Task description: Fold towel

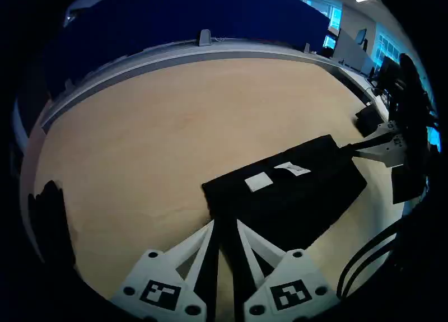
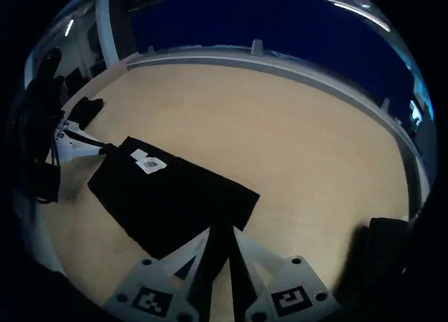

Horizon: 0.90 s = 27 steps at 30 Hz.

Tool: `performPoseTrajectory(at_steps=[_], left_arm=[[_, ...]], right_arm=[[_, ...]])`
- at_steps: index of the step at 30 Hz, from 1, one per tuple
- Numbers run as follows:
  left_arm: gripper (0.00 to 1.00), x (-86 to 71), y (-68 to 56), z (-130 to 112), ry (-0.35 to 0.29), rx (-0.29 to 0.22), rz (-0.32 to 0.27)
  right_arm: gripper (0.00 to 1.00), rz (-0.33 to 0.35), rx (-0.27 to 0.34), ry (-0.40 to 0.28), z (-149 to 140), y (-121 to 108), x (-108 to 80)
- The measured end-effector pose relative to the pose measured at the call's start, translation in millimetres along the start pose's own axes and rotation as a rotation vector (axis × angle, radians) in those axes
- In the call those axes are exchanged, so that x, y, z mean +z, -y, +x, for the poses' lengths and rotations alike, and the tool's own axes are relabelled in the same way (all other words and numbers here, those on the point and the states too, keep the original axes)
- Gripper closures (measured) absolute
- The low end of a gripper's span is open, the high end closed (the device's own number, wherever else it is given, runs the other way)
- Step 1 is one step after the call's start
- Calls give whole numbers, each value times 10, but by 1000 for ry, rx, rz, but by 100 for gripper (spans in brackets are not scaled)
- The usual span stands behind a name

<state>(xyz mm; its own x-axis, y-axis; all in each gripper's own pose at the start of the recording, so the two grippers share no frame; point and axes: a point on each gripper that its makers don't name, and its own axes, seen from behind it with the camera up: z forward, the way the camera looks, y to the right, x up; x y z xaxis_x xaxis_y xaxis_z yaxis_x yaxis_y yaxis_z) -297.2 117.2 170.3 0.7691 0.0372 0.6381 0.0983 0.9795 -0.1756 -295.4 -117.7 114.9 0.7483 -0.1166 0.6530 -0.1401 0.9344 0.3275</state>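
A black towel [image 1: 291, 201], folded into a rectangle with white labels [image 1: 259, 182] on top, lies on a light wooden table [image 1: 168, 137]. My left gripper [image 1: 227, 218] is shut on the towel's near corner. Across the towel, my right gripper [image 1: 386, 145] pinches the far corner. In the right gripper view the same towel [image 2: 162, 201] spreads to the left, with the right gripper [image 2: 223, 224] shut on its near corner. Over there the left gripper [image 2: 78, 143] holds the opposite corner beside the label [image 2: 148, 162].
A blue partition [image 1: 185, 14] and a grey rim [image 1: 168, 56] run along the table's far edge. Dark objects sit near the table's edges [image 1: 50, 221], [image 1: 369, 119], [image 2: 381, 249]. Black cables [image 1: 364, 260] hang at the lower right. Bare wood [image 2: 291, 131] stretches beyond the towel.
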Motion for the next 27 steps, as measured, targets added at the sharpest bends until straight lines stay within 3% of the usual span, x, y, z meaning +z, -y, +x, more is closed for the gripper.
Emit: performPoseTrajectory(at_steps=[4, 17, 21, 23, 27], left_arm=[[82, 39, 28, 41, -7, -2, 11], [57, 60, 140, 124, -21, -5, 35], [42, 78, 192, 123, -20, -7, 50], [38, 89, 223, 133, -22, -9, 60], [20, 73, 280, 185, -36, -19, 71]], right_arm=[[81, -13, -9, -3, 28, -32, 41], [52, -70, -6, -20, 156, -186, 124], [40, -95, -5, -31, 202, -254, 145], [36, -106, -3, -36, 228, -282, 153], [22, -120, 2, -57, 302, -318, 146]])
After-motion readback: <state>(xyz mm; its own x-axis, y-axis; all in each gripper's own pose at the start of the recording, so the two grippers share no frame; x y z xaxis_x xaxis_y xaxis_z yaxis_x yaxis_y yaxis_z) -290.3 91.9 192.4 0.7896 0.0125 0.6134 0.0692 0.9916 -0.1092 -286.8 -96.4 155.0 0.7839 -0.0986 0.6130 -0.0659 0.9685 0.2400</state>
